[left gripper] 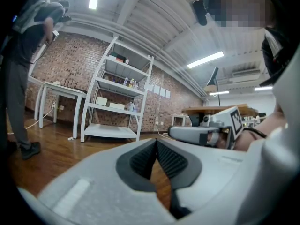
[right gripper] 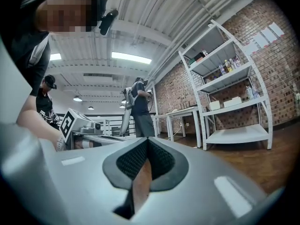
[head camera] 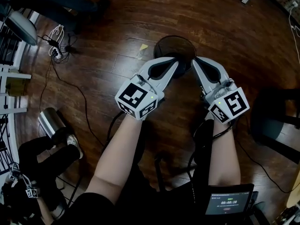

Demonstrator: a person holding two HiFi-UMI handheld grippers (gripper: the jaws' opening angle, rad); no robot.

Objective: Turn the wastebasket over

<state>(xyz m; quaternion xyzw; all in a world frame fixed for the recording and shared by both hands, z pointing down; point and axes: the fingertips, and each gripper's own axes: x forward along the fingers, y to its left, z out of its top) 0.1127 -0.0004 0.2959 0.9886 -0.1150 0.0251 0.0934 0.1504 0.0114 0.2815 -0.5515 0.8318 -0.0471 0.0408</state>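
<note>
now left tongs (head camera: 175, 63), right tongs (head camera: 195, 61) closed, empty, near wastebasket (head camera: 175, 46).

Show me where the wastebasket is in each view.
Head view: wastebasket, upper centre of the picture.
Left gripper view: not in it.
Right gripper view: not in it.
Shared landmark: the white shelf rack by the brick wall, which shows in both gripper views.
</note>
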